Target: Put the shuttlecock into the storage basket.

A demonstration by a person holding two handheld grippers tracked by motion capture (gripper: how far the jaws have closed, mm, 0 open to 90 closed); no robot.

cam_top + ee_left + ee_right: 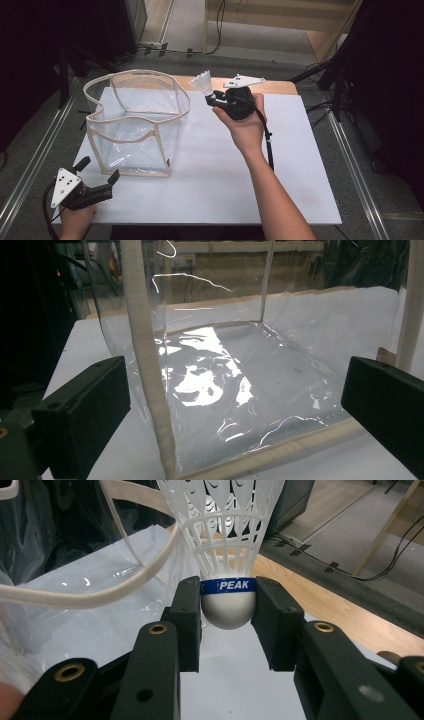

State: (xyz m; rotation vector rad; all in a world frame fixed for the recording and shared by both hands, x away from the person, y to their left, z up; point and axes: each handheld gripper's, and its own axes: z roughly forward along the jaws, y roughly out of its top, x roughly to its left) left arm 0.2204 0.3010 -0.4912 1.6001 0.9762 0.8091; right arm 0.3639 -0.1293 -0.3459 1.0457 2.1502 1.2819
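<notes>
Your left gripper (98, 170) sits low by the table's near corner, jaws spread wide toward one clear plastic cream-trimmed bag (136, 123). Your right gripper (212, 97), raised beside the bag's rim, pinches one white plastic shuttlecock (227, 555) by its rounded base.

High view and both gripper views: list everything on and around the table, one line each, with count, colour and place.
Bag: one, clear plastic with beige trim, open-topped, standing on the left half of the board.
Shuttlecock: one, white with a blue PEAK band, held above the board right of the bag.
Board: one, white, covering the table.
Table: one, wood, its edge showing behind the board.
Cables: a few, black, on the floor beyond the table.
Left gripper: one, black, jaws apart, near the bag's front corner.
Right gripper: one, black, jaws closed on the shuttlecock's cork.
</notes>
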